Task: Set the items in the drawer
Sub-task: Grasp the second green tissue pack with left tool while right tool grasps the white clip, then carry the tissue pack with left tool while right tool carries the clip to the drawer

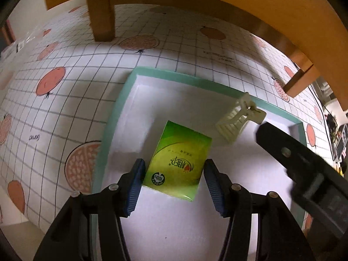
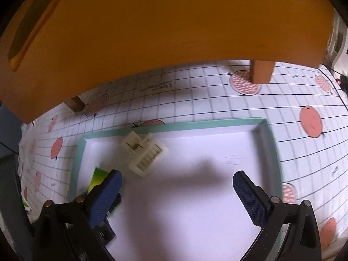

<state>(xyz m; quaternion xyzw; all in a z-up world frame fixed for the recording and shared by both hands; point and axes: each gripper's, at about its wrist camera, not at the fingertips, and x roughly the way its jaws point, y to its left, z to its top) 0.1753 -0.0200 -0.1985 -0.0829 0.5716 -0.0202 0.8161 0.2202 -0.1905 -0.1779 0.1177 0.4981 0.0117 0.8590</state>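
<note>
Blue-padded left gripper [image 1: 174, 181] hangs with its jaws spread just wider than the green tissue pack [image 1: 177, 161], which lies flat between them on the white floor of the teal-rimmed drawer [image 1: 113, 117]. Right gripper [image 2: 177, 192] gapes wide and empty over the same drawer, a cream plastic clip [image 2: 143, 152] lying near the far rim below the wooden stand [image 2: 152, 32].

Looks like a home setup w/ a tabletop: white grid-print cloth [image 1: 91, 100] w/ pink fruit pics covers the surface. Orange wooden stand [image 2: 152, 32] on short legs sits at far side, over the cloth. Far right bg shows cluttered room stuff [image 1: 335, 130], too small to ID.
</note>
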